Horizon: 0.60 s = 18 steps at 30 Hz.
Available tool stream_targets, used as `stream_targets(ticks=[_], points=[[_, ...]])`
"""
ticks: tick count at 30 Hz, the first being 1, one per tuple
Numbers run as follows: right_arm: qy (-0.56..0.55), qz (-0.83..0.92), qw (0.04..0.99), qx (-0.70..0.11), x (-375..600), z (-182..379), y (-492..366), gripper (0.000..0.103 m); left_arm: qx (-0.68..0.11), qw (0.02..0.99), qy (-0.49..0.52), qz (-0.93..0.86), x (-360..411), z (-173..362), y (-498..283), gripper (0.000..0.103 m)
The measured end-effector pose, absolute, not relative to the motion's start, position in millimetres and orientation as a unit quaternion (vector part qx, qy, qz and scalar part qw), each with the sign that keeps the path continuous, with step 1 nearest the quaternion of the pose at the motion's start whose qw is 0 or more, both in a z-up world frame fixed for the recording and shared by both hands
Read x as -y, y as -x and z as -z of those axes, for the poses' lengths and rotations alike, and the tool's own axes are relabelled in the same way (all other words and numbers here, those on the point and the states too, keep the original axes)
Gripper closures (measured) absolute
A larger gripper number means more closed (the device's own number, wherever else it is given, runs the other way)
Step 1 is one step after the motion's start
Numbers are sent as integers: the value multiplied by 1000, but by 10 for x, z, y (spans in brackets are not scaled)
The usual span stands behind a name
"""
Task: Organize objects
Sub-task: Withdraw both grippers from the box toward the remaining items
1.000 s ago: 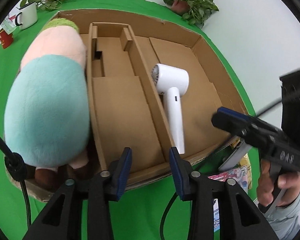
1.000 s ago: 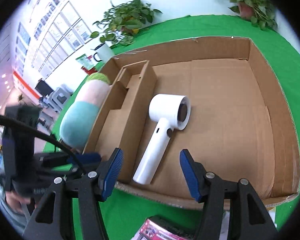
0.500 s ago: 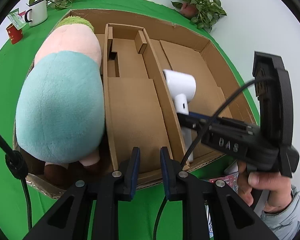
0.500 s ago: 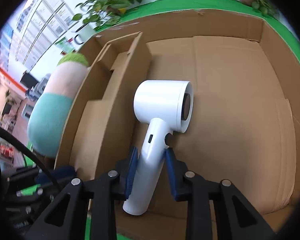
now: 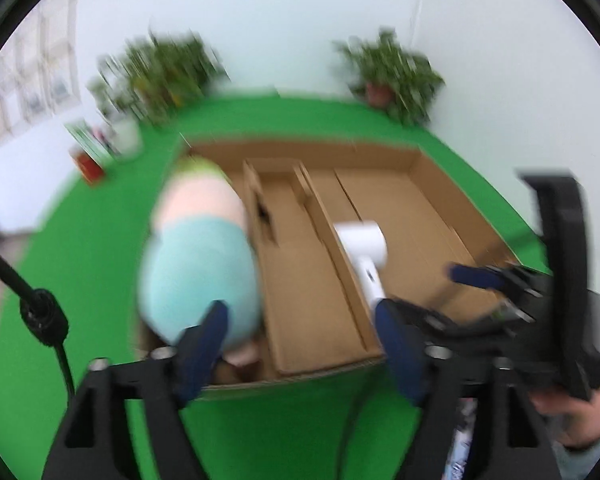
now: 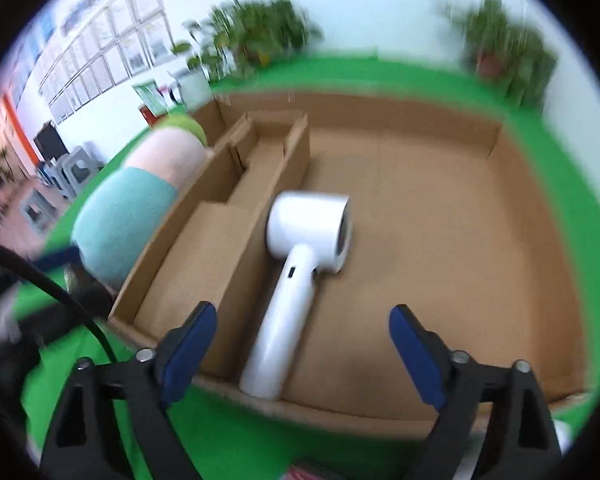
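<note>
A white hair dryer [image 6: 308, 232] lies in the wide right compartment of a shallow cardboard box [image 6: 440, 260], its handle toward me along the divider. My right gripper [image 6: 302, 350] hovers over the handle's end with its jaws opening wide, the pads clear of the handle. A teal and pink plush toy [image 5: 200, 264] fills the box's left compartment. My left gripper [image 5: 304, 344] hangs over the box's near edge [image 5: 300, 372], jaws opening, nothing between them. The hair dryer [image 5: 364, 248] also shows in the blurred left wrist view, with a blue right-gripper finger [image 5: 474, 276] beside it.
A stepped cardboard insert [image 6: 204, 256] sits between plush and dryer. The box rests on a green cloth [image 5: 80, 280]. Two potted plants [image 5: 168, 76] [image 5: 396, 76], a white mug [image 5: 126, 138] and a red item [image 5: 88, 164] stand behind. A hand [image 5: 580, 408] holds the right gripper.
Both grippers went from nearly shut to wide. The right one let go of the dryer handle it had closed around. Both views pulled back and tilted up, showing the wall.
</note>
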State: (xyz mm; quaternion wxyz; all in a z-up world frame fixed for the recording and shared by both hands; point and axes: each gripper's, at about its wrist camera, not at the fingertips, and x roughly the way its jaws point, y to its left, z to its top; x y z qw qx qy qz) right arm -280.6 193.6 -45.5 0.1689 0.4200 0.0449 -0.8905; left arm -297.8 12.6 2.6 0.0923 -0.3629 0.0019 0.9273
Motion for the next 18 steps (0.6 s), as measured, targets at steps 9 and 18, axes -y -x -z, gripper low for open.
stream_targets(ticks=[9, 18], points=[[-341, 932, 90, -77, -2166, 249, 1843, 1, -17, 4, 277, -961, -98, -293, 2087, 1], [-316, 942, 89, -74, -2209, 200, 1385, 1, -29, -24, 252, -967, -121, -310, 1562, 1]])
